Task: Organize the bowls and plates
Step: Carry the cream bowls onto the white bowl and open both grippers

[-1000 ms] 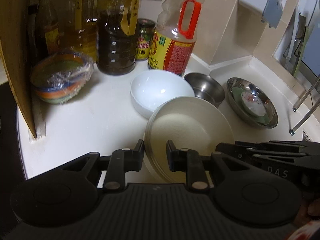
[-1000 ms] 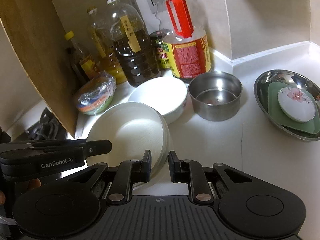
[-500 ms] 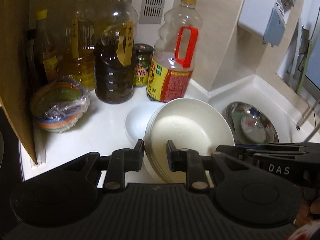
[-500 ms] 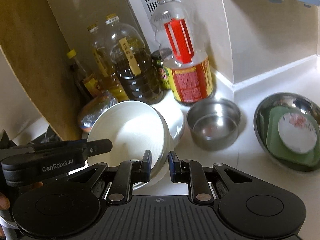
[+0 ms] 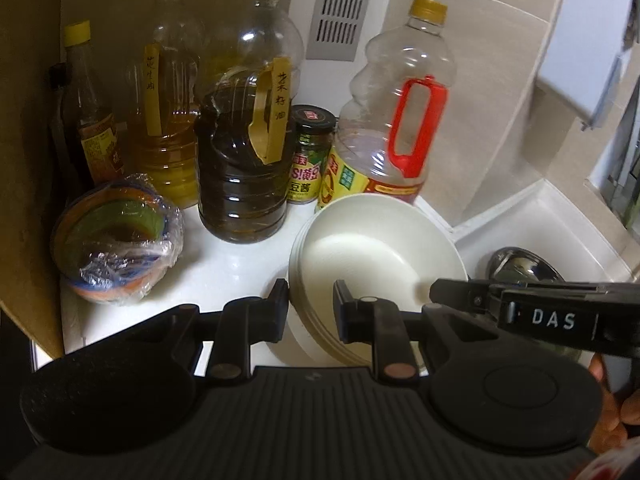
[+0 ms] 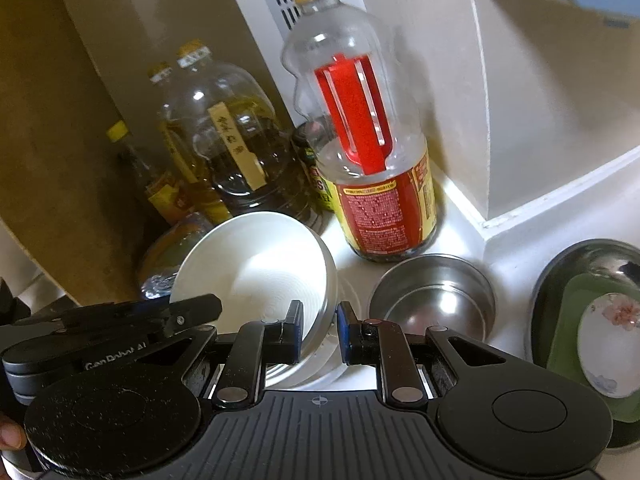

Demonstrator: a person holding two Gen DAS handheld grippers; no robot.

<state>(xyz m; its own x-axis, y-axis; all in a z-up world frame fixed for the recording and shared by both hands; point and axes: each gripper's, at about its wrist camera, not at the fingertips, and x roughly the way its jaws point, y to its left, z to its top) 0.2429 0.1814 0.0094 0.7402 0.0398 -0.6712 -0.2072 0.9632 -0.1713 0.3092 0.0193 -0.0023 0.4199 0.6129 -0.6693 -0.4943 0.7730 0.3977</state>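
I have the stack of white plates point(image 5: 376, 256) pinched at opposite rims: my left hand-held gripper point(image 5: 310, 308) is clamped on its near edge, and my right hand-held gripper point(image 6: 318, 330) is clamped on the other side. The stack is tilted and seems lifted off the white surface point(image 5: 224, 264), in front of the oil bottles. To do this well, I judge I should keep both grips level with each other so the plates do not slide apart, and steer wide of the red-handled bottle point(image 5: 394, 136) and the steel bowl point(image 6: 432, 296) when setting down. The steel dish point(image 6: 588, 304) with a green plate and a flowered saucer sits further right. Readable writing: "DAS" on the right tool's body, "GenRobot.AI" partly visible on the left one, handwritten Chinese tags on two bottles point(image 5: 244, 140), and a jar label point(image 5: 306, 176) too small to read surely.
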